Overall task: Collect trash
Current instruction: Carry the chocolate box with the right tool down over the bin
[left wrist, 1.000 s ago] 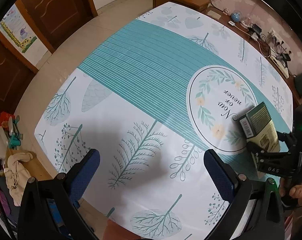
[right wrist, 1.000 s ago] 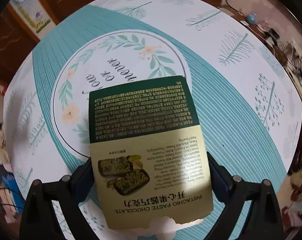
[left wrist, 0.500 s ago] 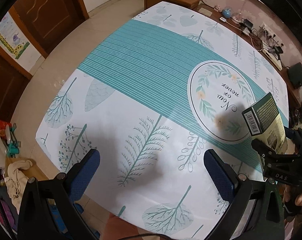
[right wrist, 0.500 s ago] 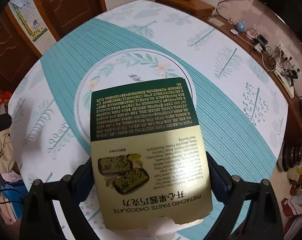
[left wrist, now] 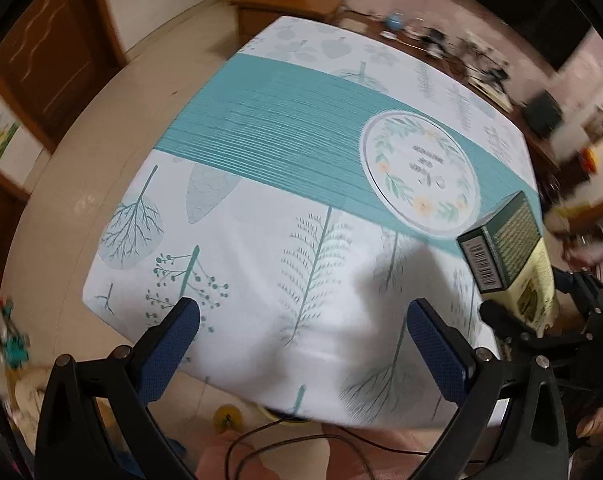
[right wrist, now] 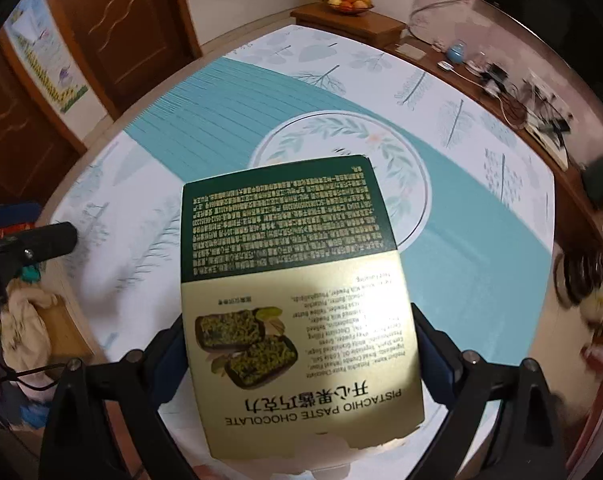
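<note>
We clamp our right gripper (right wrist: 301,344) on the green-and-gold cardboard chocolate box (right wrist: 297,296), lifted above the leaf-print tablecloth (left wrist: 261,184) for carrying away; our left gripper (left wrist: 301,320) hangs empty, fingers apart.

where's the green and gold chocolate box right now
The green and gold cardboard chocolate box is clamped in the right gripper, held above the near right part of the leaf-print tablecloth, near its wreath circle.

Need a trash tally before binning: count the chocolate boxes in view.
1. The pistachio chocolate box is clamped in the right gripper, lifted above the table. None shows on the tablecloth; anything under the box is hidden.
</note>
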### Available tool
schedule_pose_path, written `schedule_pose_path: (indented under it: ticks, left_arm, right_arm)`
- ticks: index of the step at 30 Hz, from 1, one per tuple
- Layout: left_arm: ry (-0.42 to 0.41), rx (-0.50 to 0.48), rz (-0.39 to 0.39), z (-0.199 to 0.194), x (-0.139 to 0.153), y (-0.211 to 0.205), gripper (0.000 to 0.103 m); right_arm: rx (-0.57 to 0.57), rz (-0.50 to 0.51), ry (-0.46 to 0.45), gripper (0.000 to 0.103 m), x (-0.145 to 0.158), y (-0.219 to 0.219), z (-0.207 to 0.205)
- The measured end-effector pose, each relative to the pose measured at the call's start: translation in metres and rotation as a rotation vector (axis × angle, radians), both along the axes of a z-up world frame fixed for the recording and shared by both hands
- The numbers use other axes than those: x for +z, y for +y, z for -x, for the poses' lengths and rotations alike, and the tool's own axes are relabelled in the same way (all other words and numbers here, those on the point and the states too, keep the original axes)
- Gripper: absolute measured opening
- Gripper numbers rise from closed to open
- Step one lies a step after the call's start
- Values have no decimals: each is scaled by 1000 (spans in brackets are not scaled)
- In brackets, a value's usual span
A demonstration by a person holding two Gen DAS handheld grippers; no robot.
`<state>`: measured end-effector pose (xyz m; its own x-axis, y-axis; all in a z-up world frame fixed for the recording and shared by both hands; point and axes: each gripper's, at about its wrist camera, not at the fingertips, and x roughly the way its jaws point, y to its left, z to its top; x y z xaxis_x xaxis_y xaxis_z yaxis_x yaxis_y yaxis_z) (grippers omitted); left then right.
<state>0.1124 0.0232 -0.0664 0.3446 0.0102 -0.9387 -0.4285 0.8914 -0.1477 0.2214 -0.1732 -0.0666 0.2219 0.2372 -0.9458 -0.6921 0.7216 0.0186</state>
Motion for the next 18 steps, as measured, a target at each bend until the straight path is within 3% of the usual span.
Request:
schedule_pose_path:
  ticks: [10,18]
  left_arm:
    - [-72,-264,-3,76,-4,9,102]
    - [34,-344,17,122,-55,8,102]
  right_arm:
    - [-320,-82,50,96,-9,4,128]
    - [-516,-96,165,96,-40,-4,209]
